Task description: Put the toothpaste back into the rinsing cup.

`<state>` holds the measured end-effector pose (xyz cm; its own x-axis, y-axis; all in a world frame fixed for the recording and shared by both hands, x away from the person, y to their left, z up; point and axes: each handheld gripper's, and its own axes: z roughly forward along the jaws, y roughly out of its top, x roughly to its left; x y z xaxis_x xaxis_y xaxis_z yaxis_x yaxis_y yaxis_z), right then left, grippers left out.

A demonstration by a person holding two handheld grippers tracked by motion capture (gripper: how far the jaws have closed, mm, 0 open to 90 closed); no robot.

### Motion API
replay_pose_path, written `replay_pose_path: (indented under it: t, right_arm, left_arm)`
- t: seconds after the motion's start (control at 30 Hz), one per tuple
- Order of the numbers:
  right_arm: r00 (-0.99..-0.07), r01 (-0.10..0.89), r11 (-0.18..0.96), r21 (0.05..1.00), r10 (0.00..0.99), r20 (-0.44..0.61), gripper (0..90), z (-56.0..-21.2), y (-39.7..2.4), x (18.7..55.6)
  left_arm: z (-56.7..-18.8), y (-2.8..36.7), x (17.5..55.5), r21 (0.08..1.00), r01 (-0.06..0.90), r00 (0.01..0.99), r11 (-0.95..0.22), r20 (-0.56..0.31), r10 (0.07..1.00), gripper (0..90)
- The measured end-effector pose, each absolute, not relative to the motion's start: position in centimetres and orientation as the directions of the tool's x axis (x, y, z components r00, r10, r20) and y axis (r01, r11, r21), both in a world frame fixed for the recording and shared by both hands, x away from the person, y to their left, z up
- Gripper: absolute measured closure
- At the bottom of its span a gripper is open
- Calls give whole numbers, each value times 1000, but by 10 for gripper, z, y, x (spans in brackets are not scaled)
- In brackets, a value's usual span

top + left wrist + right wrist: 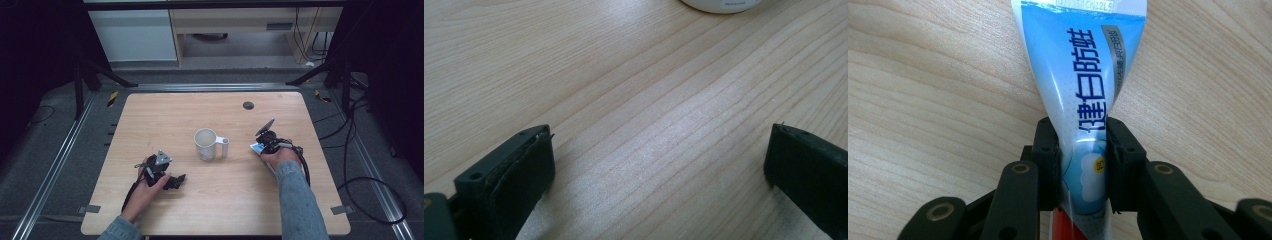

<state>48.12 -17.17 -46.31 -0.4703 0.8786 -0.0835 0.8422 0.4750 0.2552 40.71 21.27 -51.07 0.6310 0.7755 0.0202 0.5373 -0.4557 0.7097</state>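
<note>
Here the right gripper (1082, 150) pinches a soft blue-and-white toothpaste tube with dark blue lettering (1083, 85), its two black jaws pressed against the tube's flanks low on the body, near a red part that shows beneath them. In the right gripper view the tube's flat crimped end points away from the jaws and lies over the pale wooden table (165, 115); whether the tube rests on the wood or is just clear of it cannot be told. In the high view the tube (256, 148) sits toward the table's right edge, near a white ceramic mug with a side handle (206, 145) at mid-table. The step in hand appears to be the grasp, judged complete. The next move probably calls for a lift and a carry toward the mug, with the tube kept from slipping or buckling. The left gripper (659, 165) rests low near the table's front-left corner, jaws spread wide over bare wood, nothing between them.
</note>
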Motion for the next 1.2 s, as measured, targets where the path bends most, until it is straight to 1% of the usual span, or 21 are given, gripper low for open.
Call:
replay_pose_path:
  t: [0.37, 0.67, 1.2]
  right_arm:
    - [-456, 853, 459, 247, 887, -74, 722, -461, -174, 480]
    - [-475, 847, 476, 238, 878, -66, 728, -458, -173, 476]
    - [-469, 850, 467, 242, 882, -53, 733, -445, -177, 470]
  left_arm:
    - [-511, 213, 407, 710, 537, 631, -456, 20, 776, 0]
    - [-511, 213, 407, 710, 537, 631, -456, 20, 776, 0]
    - [-511, 213, 407, 710, 537, 631, -456, 20, 775, 0]
